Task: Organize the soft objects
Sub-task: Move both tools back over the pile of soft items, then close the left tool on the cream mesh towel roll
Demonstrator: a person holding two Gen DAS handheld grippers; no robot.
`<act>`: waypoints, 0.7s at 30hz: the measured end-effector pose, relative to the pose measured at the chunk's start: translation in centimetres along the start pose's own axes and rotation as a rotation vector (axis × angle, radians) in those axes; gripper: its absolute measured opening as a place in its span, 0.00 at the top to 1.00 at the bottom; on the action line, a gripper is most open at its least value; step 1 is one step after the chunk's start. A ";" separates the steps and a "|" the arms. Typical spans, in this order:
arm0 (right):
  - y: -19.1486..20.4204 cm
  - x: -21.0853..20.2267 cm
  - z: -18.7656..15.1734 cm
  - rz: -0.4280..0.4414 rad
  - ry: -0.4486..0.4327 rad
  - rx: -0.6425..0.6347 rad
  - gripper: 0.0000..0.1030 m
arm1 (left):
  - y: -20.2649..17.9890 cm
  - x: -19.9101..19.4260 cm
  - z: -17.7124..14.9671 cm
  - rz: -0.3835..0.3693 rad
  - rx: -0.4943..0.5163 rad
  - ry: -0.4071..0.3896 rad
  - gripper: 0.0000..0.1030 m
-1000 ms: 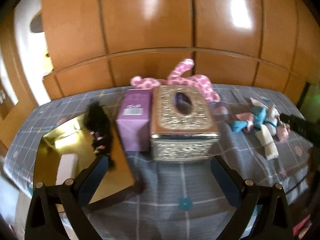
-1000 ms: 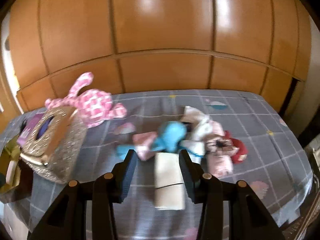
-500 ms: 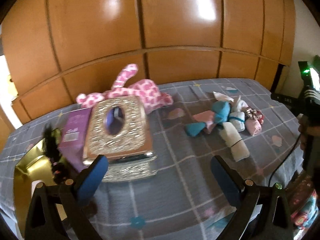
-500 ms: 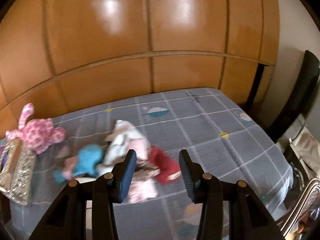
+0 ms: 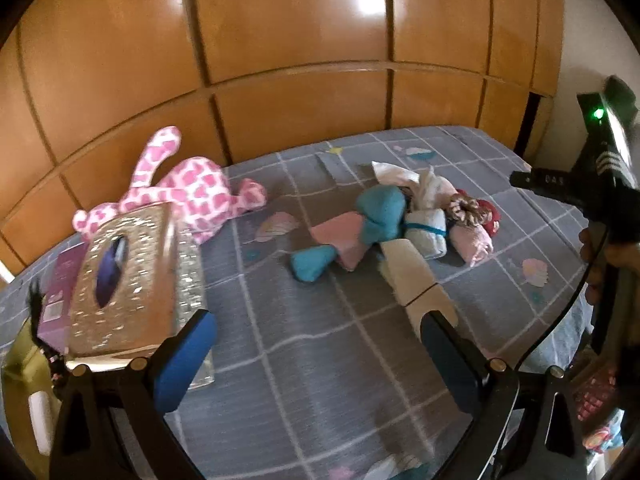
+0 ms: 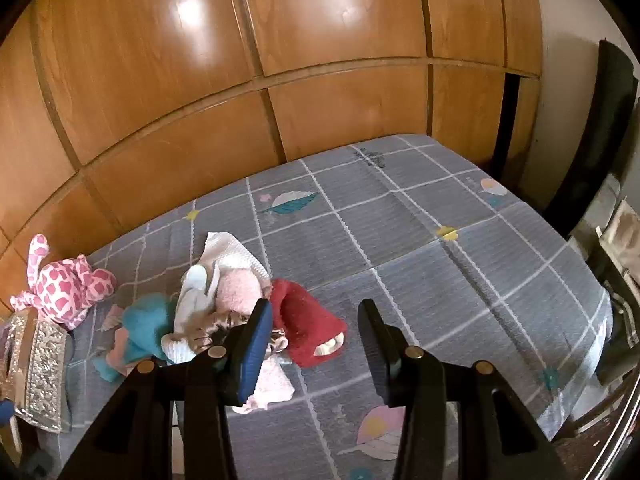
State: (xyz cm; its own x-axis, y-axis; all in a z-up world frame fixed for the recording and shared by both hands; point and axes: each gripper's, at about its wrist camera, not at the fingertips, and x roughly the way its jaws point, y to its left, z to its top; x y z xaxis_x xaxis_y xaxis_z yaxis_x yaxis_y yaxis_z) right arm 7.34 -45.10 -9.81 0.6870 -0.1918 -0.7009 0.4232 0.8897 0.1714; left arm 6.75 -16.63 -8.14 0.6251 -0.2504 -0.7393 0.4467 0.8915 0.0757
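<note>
Little of the sorting looks done: the soft things lie in one loose heap on the bed point(image 6: 420, 216), and neither gripper holds any of them. The left gripper point(image 5: 316, 344) hangs spread wide over bare bedcover with nothing between its jaws; the heap lies ahead of it and a little to the right, with a teal plush point(image 5: 376, 216), a pink cloth point(image 5: 340, 236), a cream roll point(image 5: 408, 268) that runs toward its right fingertip, a white bundle tied in blue point(image 5: 426, 232) and a pink roll point(image 5: 472, 240). The right gripper point(image 6: 316, 320) is part-way apart and empty; the red hat point(image 6: 304, 320) sits just ahead between its jaws without being pressed, and the rest of the heap is to its left. A pink spotted plush point(image 5: 192, 192) lies apart, ahead and left of the left gripper, behind a glittery tissue box point(image 5: 124, 276). So every piece appears still to be picked up, and where they are meant to go is not plain. The brown frilly item point(image 6: 208, 328) behind the right gripper's left finger is half covered and hard to name, the purple box point(image 5: 60, 280) beside the tissue box is mostly hidden, and the gold object point(image 5: 20, 360) at the left edge is cut off.
</note>
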 end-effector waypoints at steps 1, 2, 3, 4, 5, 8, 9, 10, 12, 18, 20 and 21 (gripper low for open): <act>0.0 0.0 0.0 0.007 0.004 0.003 0.57 | -0.4 0.3 0.1 -0.005 0.006 0.004 0.01; 0.0 0.1 -0.1 0.010 0.007 0.001 0.57 | -0.8 0.6 0.2 -0.011 0.013 0.010 0.01; 0.2 0.1 -0.1 0.011 0.009 -0.002 0.57 | -1.2 0.9 0.3 -0.014 0.019 0.013 0.01; 0.3 0.1 -0.1 0.012 0.010 -0.005 0.57 | -1.6 1.2 0.4 -0.020 0.025 0.016 0.01; 0.4 0.2 -0.1 0.015 0.011 -0.009 0.57 | -1.8 1.5 0.5 -0.024 0.029 0.020 0.01; 0.4 0.2 -0.1 0.018 0.012 -0.010 0.57 | -2.4 2.6 0.7 -0.056 0.020 0.049 0.05; 0.3 0.2 -0.1 0.019 0.011 -0.007 0.57 | -2.4 3.3 0.8 -0.077 0.004 0.073 0.07; 0.2 0.2 -0.1 0.020 0.012 -0.002 0.57 | -2.5 3.7 0.8 -0.090 -0.005 0.088 0.09; -0.1 0.3 0.0 0.027 0.020 0.015 0.57 | -2.6 4.6 0.9 -0.108 -0.017 0.111 0.14; -0.5 0.4 0.0 0.037 0.029 0.039 0.57 | -3.4 6.8 1.9 -0.191 -0.052 0.167 0.22; -0.6 0.3 0.0 0.039 0.029 0.043 0.57 | -3.7 7.4 2.2 -0.202 -0.055 0.179 0.22; -0.6 0.3 0.0 0.041 0.029 0.045 0.57 | -4.0 7.8 2.4 -0.201 -0.058 0.186 0.22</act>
State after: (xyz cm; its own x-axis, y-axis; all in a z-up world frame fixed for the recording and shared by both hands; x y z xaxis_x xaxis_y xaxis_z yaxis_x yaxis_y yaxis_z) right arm 7.28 -45.64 -10.15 0.6870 -0.1430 -0.7124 0.4219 0.8767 0.2309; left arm 11.43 -23.04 -12.61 0.3967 -0.3556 -0.8463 0.5093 0.8523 -0.1193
